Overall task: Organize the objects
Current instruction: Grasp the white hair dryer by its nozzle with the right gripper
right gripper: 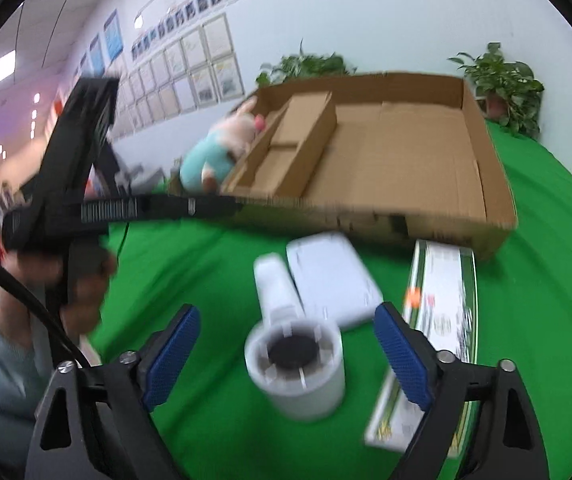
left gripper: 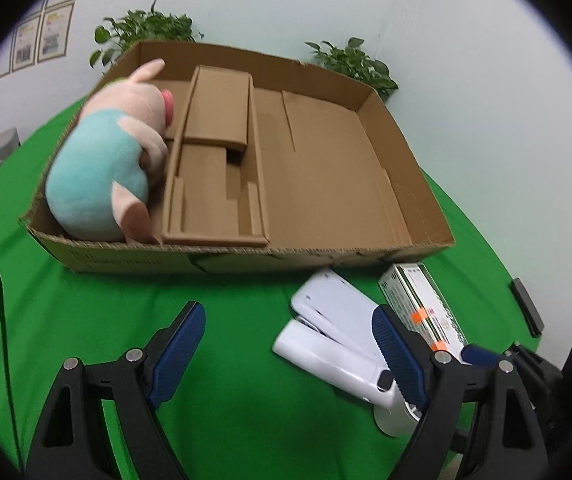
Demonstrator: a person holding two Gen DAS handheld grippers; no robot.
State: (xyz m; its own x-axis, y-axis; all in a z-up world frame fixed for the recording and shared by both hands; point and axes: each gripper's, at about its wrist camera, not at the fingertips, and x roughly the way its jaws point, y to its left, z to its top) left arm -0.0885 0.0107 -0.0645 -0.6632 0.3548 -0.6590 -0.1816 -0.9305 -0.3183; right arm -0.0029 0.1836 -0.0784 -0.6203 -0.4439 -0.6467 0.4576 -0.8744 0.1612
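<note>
Left wrist view: white handheld device with a round cylindrical head point(left gripper: 338, 344) lay on the green cloth, just below the box's front edge.
Neighbours: flat white case point(left gripper: 334, 300) touched it; green-and-white printed carton point(left gripper: 422, 300) lay just beside.
Box: shallow brown cardboard tray point(left gripper: 406, 184), right half bare; pink-and-teal plush pig point(left gripper: 106, 168) against its left wall.
Left gripper point(left gripper: 290, 340): jaws spread, nothing held.
Right gripper point(right gripper: 286, 352): jaws spread either side of the device's head, apart from it.
Open room: green cloth point(left gripper: 86, 300) at left.
</note>
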